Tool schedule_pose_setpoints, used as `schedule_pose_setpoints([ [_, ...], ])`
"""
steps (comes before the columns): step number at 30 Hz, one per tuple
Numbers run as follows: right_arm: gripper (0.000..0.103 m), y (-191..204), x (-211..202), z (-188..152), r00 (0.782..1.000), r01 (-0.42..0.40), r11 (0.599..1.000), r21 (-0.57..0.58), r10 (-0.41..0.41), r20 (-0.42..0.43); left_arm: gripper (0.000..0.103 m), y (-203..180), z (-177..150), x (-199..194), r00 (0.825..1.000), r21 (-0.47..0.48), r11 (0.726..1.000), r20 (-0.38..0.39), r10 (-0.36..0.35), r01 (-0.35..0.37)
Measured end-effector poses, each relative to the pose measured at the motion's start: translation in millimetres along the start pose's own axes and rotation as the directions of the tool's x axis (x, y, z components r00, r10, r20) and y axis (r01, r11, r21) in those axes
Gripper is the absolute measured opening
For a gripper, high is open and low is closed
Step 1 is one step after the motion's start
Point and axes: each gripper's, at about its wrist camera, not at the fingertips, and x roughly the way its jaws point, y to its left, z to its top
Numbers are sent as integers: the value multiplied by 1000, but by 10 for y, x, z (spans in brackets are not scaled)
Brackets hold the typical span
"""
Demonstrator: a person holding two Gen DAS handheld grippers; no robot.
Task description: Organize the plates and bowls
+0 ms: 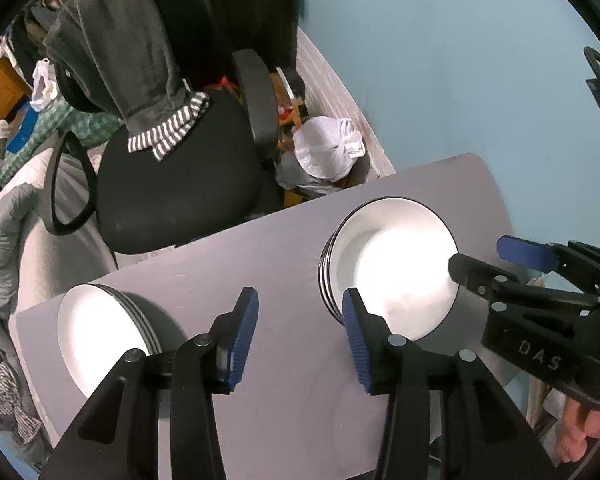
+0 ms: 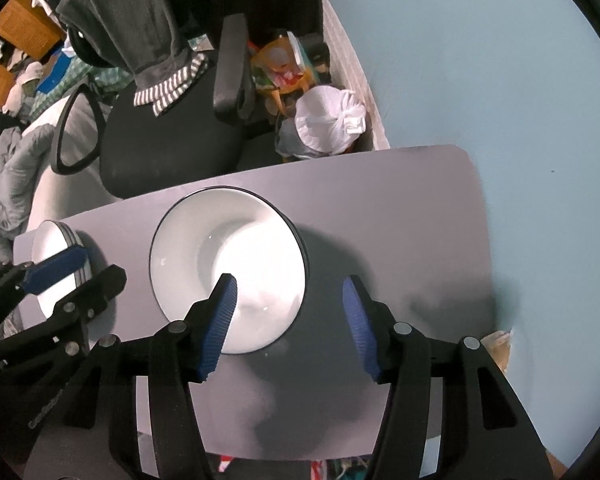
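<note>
Only in the left wrist view is a hand [image 1: 584, 428] seen beside the white, dark-rimmed bowl stack [image 1: 396, 272]; both the left gripper [image 1: 300, 336] and the right gripper [image 2: 290, 320] are parted, empty.

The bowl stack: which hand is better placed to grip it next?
Probably right. The right tongs hang open directly over the bowl stack, one pad inside the rim. The left tongs are open over bare table between both stacks.
</note>
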Motion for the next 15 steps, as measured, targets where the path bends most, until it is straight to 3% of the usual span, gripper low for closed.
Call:
schedule_pose_setpoints([
  [5, 58, 5, -159, -44, 999, 6, 1000, 2, -6, 43, 46, 44, -43, -125, 1000, -16, 1000, 26, -12, 12],
  [9, 68, 20, -295, -102, 997, 6, 1000, -2, -6, 79, 57, 94, -93, -216, 999, -36, 999, 46, -30, 32],
  [15, 70, 25, -416, -199, 994, 10, 1000, -10, -9, 111, 57, 146, -149, -237, 998, -49, 998, 41, -42, 44],
])
